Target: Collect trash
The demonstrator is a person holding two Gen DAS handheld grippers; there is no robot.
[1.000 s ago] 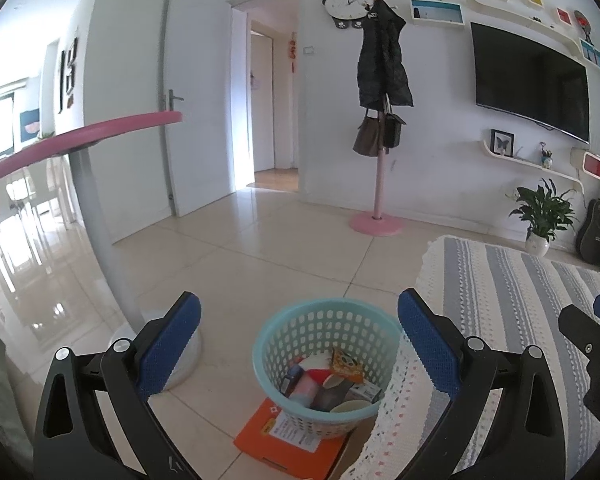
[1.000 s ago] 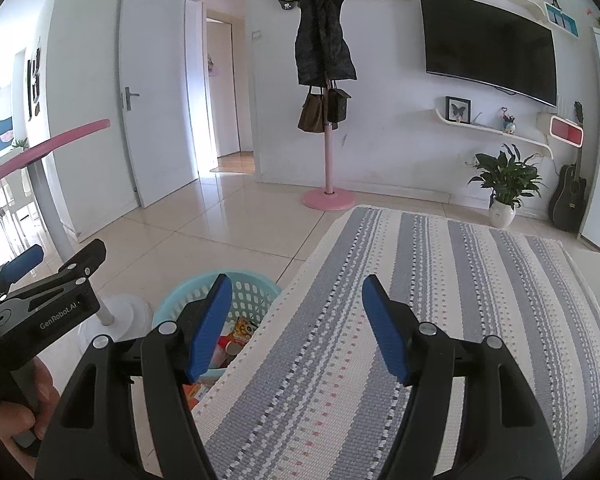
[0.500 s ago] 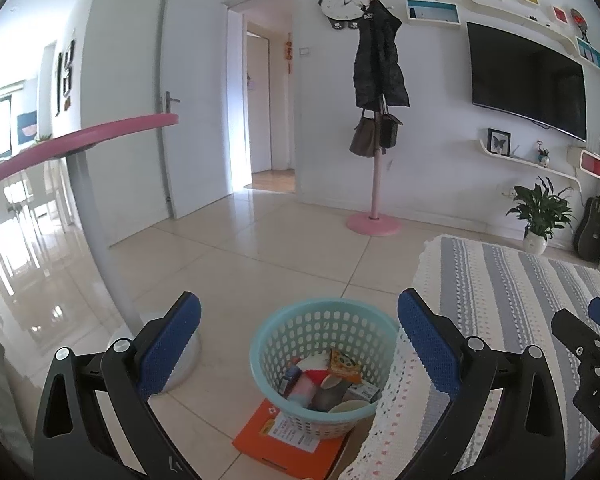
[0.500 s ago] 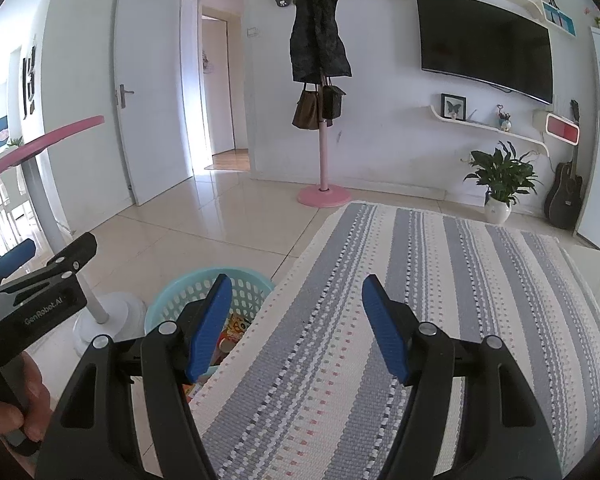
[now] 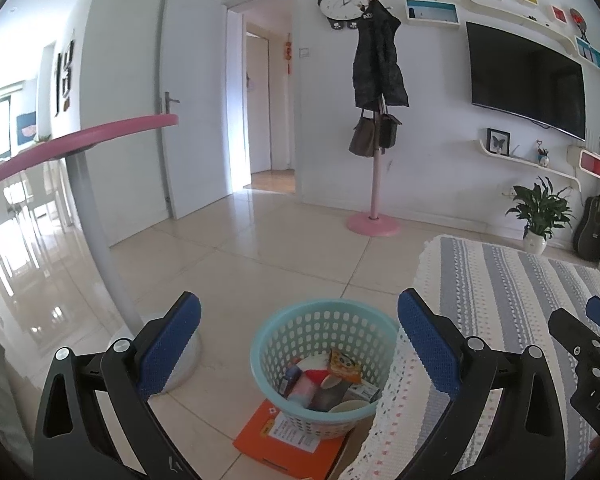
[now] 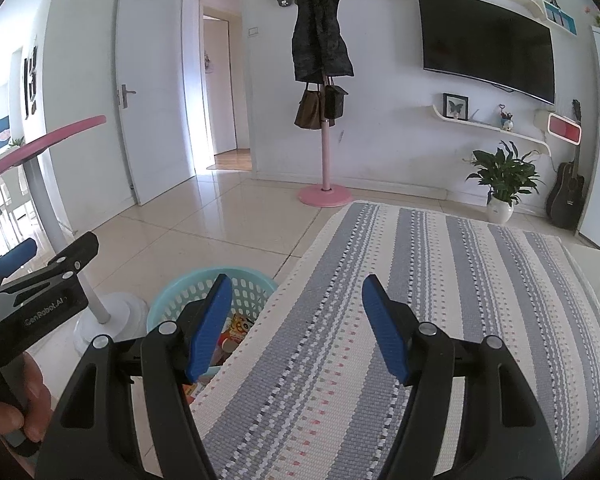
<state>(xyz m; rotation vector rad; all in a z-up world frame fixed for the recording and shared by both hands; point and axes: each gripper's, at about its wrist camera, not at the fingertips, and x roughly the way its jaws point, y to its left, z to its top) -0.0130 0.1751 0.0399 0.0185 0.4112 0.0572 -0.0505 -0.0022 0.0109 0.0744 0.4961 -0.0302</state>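
A light blue perforated basket (image 5: 320,332) stands on the tile floor beside the striped cloth, and it holds several wrappers, cups and small packets (image 5: 332,380). My left gripper (image 5: 300,344) hovers above and in front of the basket, open, with nothing between its blue pads. In the right wrist view the basket (image 6: 188,286) shows at lower left, partly hidden by my left finger. My right gripper (image 6: 296,328) is open over the striped cloth (image 6: 420,300), holding nothing. The left gripper's body (image 6: 40,292) and a hand (image 6: 16,408) appear at the left edge.
An orange box (image 5: 292,440) lies under the basket. A pink-topped table on a grey pole (image 5: 100,240) with a white base stands to the left. Farther off are a pink coat stand (image 5: 374,200), a potted plant (image 5: 538,216), a guitar (image 5: 592,224) and an open doorway.
Both views have shifted slightly, so the room sits a little differently in frame. The grippers stay open and empty, and the basket's contents are unchanged.
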